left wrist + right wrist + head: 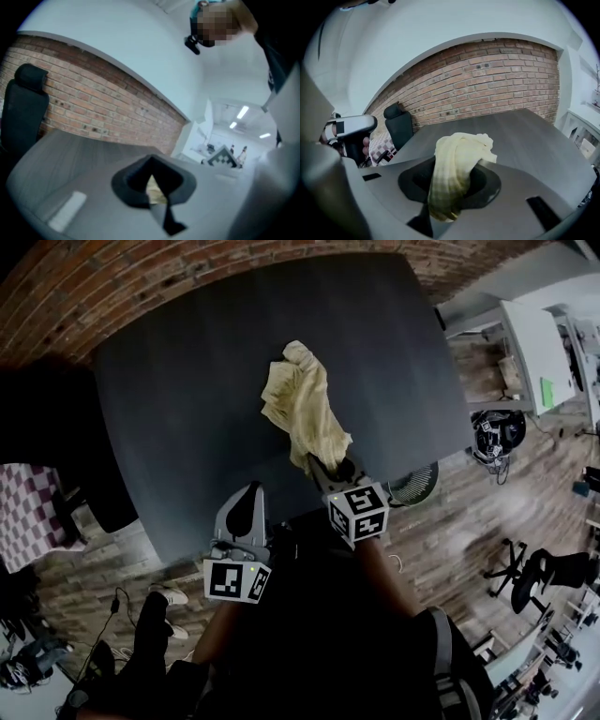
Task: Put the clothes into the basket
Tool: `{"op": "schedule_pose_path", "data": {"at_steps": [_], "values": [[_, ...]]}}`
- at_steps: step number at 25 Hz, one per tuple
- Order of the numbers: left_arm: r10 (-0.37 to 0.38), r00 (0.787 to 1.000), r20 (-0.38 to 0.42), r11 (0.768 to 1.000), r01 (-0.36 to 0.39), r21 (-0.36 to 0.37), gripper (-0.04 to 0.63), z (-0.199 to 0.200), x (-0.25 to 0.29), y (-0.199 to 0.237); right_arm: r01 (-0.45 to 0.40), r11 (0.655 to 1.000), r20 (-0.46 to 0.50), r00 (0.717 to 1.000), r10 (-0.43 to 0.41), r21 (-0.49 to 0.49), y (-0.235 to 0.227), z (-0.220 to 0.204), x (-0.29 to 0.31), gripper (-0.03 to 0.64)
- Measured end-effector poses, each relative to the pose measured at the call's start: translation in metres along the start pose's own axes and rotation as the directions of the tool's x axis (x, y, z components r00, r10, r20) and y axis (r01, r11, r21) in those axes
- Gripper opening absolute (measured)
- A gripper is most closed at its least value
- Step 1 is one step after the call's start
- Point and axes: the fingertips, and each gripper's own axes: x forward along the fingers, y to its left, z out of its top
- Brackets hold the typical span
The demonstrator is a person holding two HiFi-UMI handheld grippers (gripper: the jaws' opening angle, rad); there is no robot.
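Pinching cloth (300,404): right gripper (325,472) is clamping one end of it. In the right gripper view the jaws are biting into the yellow fabric (454,168), which is bulging up over them.
Cloth location: it's sitting over the dark table (169,399), toward the person's edge, about mid-width. Can't tell whether the far bunch is resting on the top or hanging clear of it.
Cloth axis: long axis is running from the grip away from the person, leaning slightly to their left. The bunched free end is pointing at the far edge and the brick wall (497,79).
Left gripper (246,517): hovering by the near table edge, beside the right one and apart from the cloth. Its jaws are looking pressed together with nothing pinched (166,215); only a yellow sliver is showing beyond them.
Basket: not showing in any view.
Progress: reading this as early. The cloth is grabbed, but nothing is going into a basket yet, so carry and drop are remaining. No other clothes are showing on the table.
Surroundings: a dark chair (398,124) is standing at the table's left side.
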Motion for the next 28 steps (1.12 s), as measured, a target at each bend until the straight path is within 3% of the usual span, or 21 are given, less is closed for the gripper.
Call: {"op": "schedule_pose_path", "data": {"at_steps": [12, 23, 28], "values": [[-0.043, 0.998, 0.046, 0.998, 0.04, 0.055, 0.005, 0.01, -0.051, -0.023, -0.017, 0.999, 0.118, 0.993, 0.014, 0.026, 0.044, 0.005, -0.068, 0.118], [-0.144, 0.987, 0.064, 0.988, 0.141, 0.061, 0.005, -0.001, -0.081, -0.062, 0.03, 0.997, 0.195, 0.98, -0.043, 0.066, 0.06, -0.006, -0.14, 0.118], [-0.199, 0.98, 0.031, 0.978, 0.197, 0.067, 0.005, -0.011, -0.087, -0.074, 0.058, 0.995, 0.198, 0.977, -0.074, 0.086, 0.066, -0.017, -0.157, 0.118]]}}
